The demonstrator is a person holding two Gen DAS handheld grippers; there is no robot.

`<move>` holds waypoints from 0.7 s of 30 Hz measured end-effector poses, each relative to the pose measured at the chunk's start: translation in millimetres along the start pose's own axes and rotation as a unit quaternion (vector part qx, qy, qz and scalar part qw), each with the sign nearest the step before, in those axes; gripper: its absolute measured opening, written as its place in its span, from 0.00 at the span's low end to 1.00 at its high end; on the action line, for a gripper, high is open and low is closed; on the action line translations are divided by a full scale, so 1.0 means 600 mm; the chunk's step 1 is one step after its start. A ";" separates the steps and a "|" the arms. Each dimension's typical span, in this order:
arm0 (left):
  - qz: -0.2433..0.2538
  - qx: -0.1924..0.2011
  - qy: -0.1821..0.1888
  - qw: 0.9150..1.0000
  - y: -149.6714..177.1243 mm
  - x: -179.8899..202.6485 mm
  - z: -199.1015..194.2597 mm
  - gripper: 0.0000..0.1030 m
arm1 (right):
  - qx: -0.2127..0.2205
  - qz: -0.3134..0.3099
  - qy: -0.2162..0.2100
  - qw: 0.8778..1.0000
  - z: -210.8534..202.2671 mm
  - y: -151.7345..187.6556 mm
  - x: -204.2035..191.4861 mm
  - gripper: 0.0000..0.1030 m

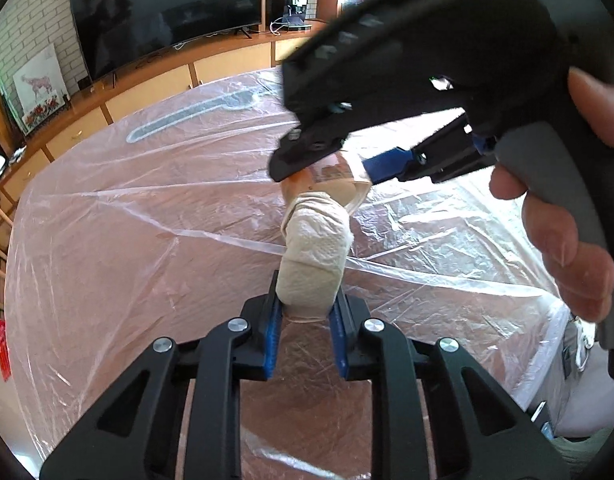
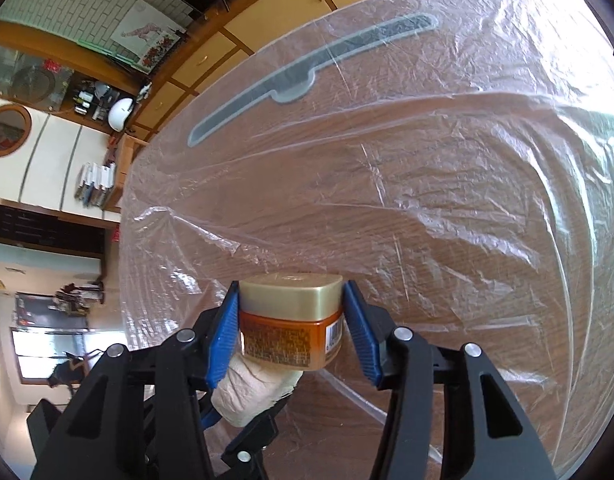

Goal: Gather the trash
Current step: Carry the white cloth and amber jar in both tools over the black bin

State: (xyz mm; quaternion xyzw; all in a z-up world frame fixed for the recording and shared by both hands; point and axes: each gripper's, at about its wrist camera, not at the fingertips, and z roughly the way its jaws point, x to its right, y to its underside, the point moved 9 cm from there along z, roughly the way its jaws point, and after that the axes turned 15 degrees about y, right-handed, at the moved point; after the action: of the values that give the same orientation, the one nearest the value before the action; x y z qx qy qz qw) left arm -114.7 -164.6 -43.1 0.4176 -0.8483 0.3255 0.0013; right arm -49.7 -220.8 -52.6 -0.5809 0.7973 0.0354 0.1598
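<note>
Left gripper (image 1: 310, 312) clamps a tissue wad (image 1: 313, 256); right gripper (image 2: 291, 322) pinches an amber jar (image 2: 291, 332), seemingly stacking them to carry together.

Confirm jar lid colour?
Gold lid on an amber jar; clearest in the right wrist view.

A wooden table (image 2: 447, 200) is covered by clear plastic sheet (image 1: 107, 240). Behind it, a TV (image 1: 167, 12) is set on a long wooden cabinet (image 1: 155, 80) against a white brick wall (image 1: 31, 28). A horse picture (image 1: 41, 88) is leaned there in daylight.
</note>
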 end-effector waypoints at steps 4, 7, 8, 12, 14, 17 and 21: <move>-0.017 0.009 -0.001 1.000 0.001 -0.025 -0.018 0.23 | -0.003 0.012 -0.013 1.000 -0.005 0.003 0.013 0.48; -0.026 0.013 -0.012 1.000 0.008 -0.037 -0.028 0.23 | -0.008 0.020 -0.024 0.999 -0.007 0.007 0.020 0.48; -0.030 0.014 -0.016 0.999 0.010 -0.042 -0.032 0.23 | -0.008 0.020 -0.026 0.999 -0.010 0.010 0.021 0.48; -0.040 0.021 -0.024 0.999 0.018 -0.047 -0.043 0.23 | -0.005 0.019 -0.038 0.999 -0.025 0.018 0.026 0.48; -0.044 0.027 -0.024 0.998 0.020 -0.047 -0.049 0.22 | -0.003 0.017 -0.043 0.999 -0.035 0.026 0.028 0.48; -0.046 0.038 -0.021 0.998 0.025 -0.045 -0.058 0.23 | 0.001 0.012 -0.052 0.999 -0.051 0.041 0.036 0.48; -0.051 0.042 -0.027 0.997 0.034 -0.035 -0.065 0.23 | 0.007 0.009 -0.080 0.997 -0.073 0.066 0.041 0.48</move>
State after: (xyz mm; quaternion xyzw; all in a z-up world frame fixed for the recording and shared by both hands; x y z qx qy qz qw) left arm -125.8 -119.4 -29.4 0.4689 -0.8112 0.3487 -0.0226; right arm -103.0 -241.1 -23.5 -0.5679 0.7874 0.0781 0.2268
